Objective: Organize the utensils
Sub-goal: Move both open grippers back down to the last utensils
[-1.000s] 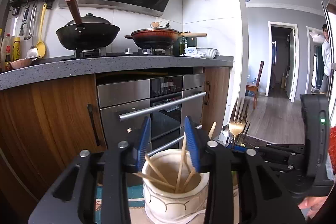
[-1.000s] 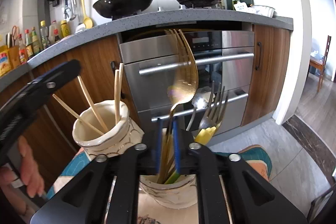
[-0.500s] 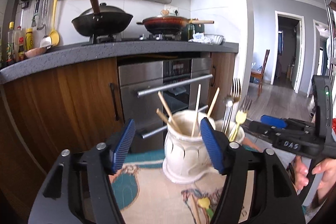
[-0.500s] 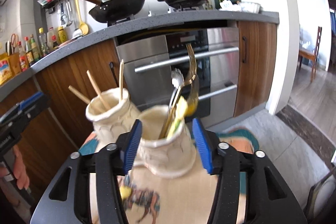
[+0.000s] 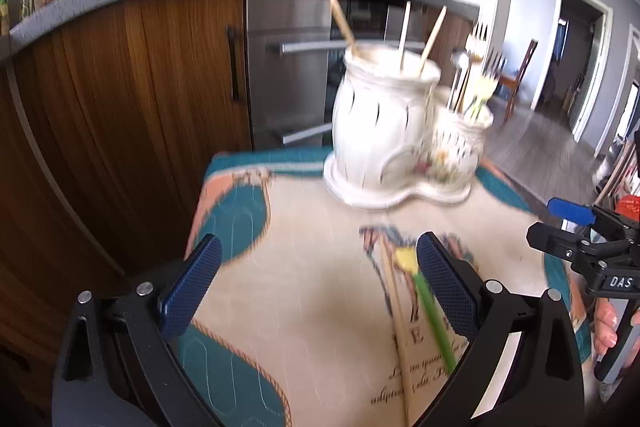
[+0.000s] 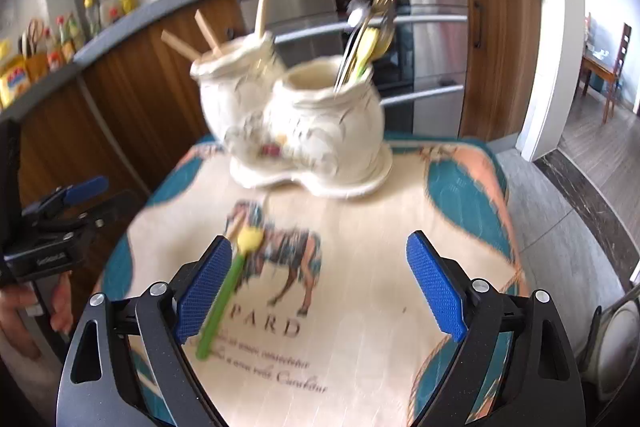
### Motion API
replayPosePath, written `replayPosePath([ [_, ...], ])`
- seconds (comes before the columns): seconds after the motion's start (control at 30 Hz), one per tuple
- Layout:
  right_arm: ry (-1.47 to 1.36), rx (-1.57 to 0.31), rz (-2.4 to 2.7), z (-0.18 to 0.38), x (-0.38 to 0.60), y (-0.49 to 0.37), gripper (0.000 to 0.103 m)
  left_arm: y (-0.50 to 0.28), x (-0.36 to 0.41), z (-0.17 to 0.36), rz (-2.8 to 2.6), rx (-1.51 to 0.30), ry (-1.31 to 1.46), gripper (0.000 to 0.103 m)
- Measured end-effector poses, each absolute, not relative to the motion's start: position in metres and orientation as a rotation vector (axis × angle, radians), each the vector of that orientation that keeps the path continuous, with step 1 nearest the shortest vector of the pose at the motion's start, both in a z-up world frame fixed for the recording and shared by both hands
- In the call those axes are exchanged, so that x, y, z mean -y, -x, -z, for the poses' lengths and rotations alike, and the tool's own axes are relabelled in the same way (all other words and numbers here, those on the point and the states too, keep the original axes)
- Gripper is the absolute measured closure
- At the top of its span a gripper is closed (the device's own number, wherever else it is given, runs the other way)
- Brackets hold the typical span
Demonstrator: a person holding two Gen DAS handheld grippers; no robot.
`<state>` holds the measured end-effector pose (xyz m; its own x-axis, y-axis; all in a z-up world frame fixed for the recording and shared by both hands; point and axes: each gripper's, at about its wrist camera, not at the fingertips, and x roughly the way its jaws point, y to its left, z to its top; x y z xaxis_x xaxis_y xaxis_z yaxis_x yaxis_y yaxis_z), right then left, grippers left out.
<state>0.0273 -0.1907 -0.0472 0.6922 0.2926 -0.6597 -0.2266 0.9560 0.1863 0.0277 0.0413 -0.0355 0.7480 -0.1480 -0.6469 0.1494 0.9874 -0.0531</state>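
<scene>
most of the sorting looks done to me. the double holder, upper middle of the right wrist frame, is a cream glazed ceramic piece, two ribbed jars fused on one curvy base. the left jar holds the chopsticks, pale wood, poking out at angles; the right jar holds the forks and spoons, gold and silver metal plus something yellow-green in there.

what's left, as far as i can see: a little green spoon with a yellow tip, looks like plastic, lying flat in the lower left of that frame, and a single loose chopstick right beside it, running down to the lower edge of the left wrist frame. both sit on the tablecloth, cream fabric with teal and peach shapes, a printed horse and some script lettering.

right gripper has its blue textured pads spread wide, nothing between them, the green spoon just by its left pad. left gripper same deal, wide apart and empty. everything's a bit motion-blurred.
</scene>
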Motion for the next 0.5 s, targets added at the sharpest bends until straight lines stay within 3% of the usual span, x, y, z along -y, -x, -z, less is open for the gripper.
replayPosePath([
  [0.17, -0.037, -0.778, -0.312, 0.061, 0.178, -0.017, 0.013, -0.03, -0.03, 0.064, 0.189, -0.835, -0.056, 0.007],
  [0.5, -0.028, -0.863, -0.37, 0.082, 0.162, -0.024, 0.013, -0.032, -0.03, 0.081, 0.19, -0.882, -0.076, 0.007],
])
